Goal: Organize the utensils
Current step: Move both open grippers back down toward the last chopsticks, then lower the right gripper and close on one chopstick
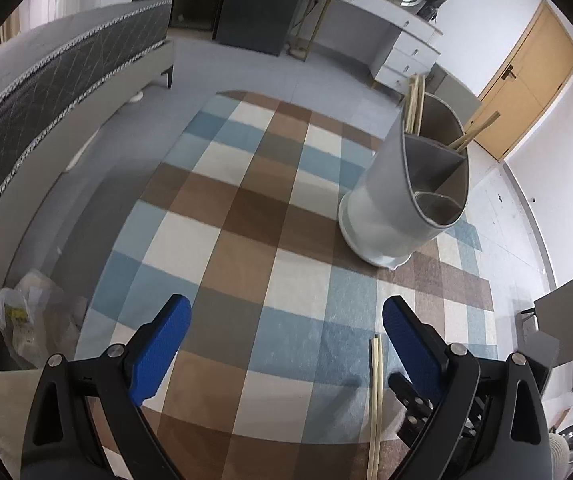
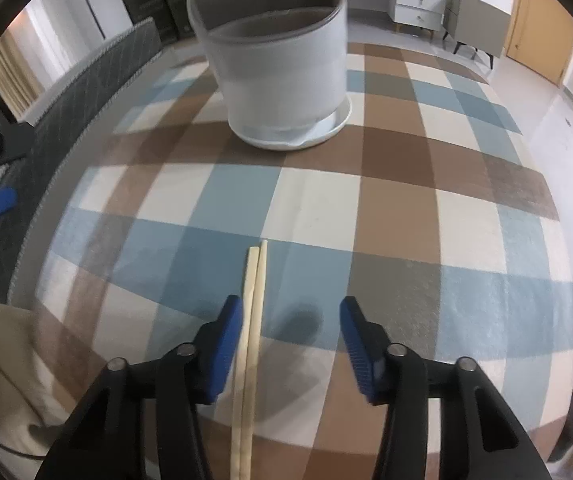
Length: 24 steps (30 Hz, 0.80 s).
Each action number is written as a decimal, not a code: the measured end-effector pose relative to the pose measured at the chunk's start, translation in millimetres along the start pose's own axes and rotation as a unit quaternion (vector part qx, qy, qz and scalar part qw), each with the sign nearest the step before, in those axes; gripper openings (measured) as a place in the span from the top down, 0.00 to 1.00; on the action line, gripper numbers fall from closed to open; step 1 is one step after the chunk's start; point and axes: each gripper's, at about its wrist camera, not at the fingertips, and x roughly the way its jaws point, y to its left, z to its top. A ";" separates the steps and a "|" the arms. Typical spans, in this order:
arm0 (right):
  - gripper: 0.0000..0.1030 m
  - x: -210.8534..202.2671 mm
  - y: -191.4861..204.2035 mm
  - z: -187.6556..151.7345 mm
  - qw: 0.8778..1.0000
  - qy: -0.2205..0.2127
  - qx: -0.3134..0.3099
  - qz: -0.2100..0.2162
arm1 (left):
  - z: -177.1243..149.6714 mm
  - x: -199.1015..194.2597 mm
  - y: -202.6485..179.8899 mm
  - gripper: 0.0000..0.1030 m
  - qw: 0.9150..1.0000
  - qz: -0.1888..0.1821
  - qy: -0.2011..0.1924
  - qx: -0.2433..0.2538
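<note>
Near on the checked rug (image 2: pixel 318 208), pale wooden chopstick pair (image 2: pixel 251 320) lies inside right gripper (image 2: pixel 290 320), jaws half-open, gripping nothing, off-centre; centre before squeezing. Grey divided holder (image 2: pixel 278 68) far.

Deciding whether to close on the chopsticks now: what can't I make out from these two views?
- Chopsticks, right wrist view: near ends cut off by the bottom edge; whether the right tool's left pad touches them is unclear.
- Utensil holder, right wrist view: the top edge cuts off the sticks in its rear compartment; its own wall hides the compartment floors.
- Left tool, left wrist view: its right finger covers the rug beside the chopsticks.
</note>
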 end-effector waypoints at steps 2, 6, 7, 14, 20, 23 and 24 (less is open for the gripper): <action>0.57 4.8 3.0 -1.1 1.000 0.008 -0.008 -0.005 | 0.4 0.1 2.7 0.09 1.000 -0.003 0.005 -0.008; 0.62 9.6 6.5 -4.1 0.999 0.019 -0.023 -0.021 | 3.3 -0.6 7.5 0.09 1.000 -0.008 0.011 -0.022; 0.62 9.6 7.1 -3.8 0.999 0.019 -0.025 -0.023 | 3.6 -0.3 8.5 0.09 1.000 -0.009 0.015 -0.025; 0.63 11.4 17.0 0.1 0.997 0.025 -0.052 -0.049 | 5.9 1.3 12.7 0.09 0.999 -0.016 0.025 -0.037; 0.67 21.9 22.4 10.7 0.995 0.033 -0.065 -0.065 | 7.6 1.5 21.2 0.09 0.998 -0.015 0.029 -0.054; 0.67 24.6 22.9 16.4 0.996 0.030 -0.064 -0.062 | 7.7 2.8 23.8 0.09 0.998 -0.012 0.029 -0.059; 0.67 26.1 22.8 19.1 0.996 0.029 -0.064 -0.062 | 7.7 3.6 24.2 0.09 0.998 -0.010 0.030 -0.059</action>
